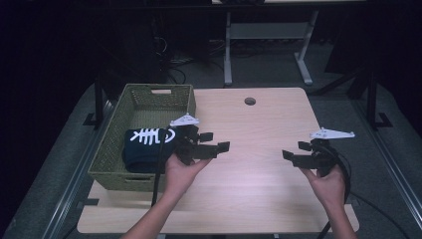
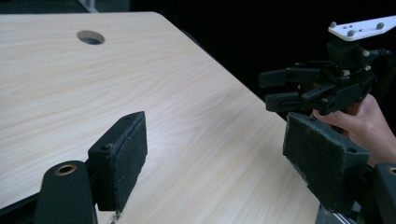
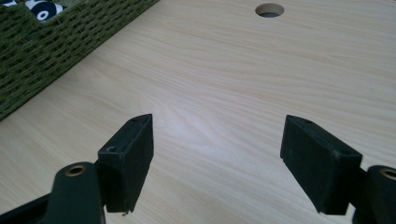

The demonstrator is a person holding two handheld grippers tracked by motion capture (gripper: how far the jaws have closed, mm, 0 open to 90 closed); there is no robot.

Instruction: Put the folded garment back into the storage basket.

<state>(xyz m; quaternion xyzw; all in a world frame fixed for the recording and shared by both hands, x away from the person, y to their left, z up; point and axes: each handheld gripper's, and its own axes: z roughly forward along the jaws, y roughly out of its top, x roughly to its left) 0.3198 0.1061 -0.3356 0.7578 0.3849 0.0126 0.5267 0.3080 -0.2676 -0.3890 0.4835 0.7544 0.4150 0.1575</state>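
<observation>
Dark surroundings are framing a pale wooden table (image 1: pixel 259 179) in the high view, with desk legs and cables lying on the floor beyond it. At the table's left edge a green woven basket (image 1: pixel 112 154) is sitting, and a folded dark garment with a white fishbone print (image 1: pixel 144 149) is lying inside it toward its near end. The left gripper (image 1: pixel 219 142) is hovering just beside the basket's right wall, its jaws spread and holding nothing, pointing toward the table's middle. The right gripper (image 1: pixel 289 155) is hanging well apart from it over the table's right part, jaws likewise parted and empty, facing the left one. A round cable hole (image 1: pixel 250 101) is showing near the far edge. From the left gripper view, two padded jaws are standing wide over bare wood, and the right gripper (image 2: pixel 275 88) is appearing farther off in a hand (image 2: pixel 369 126). From the right gripper view, the jaws are gaping over empty tabletop, with the basket (image 3: pixel 56 51) lying at upper left and a bit of the garment's white print (image 3: pixel 42 9) peeking above its wall.
</observation>
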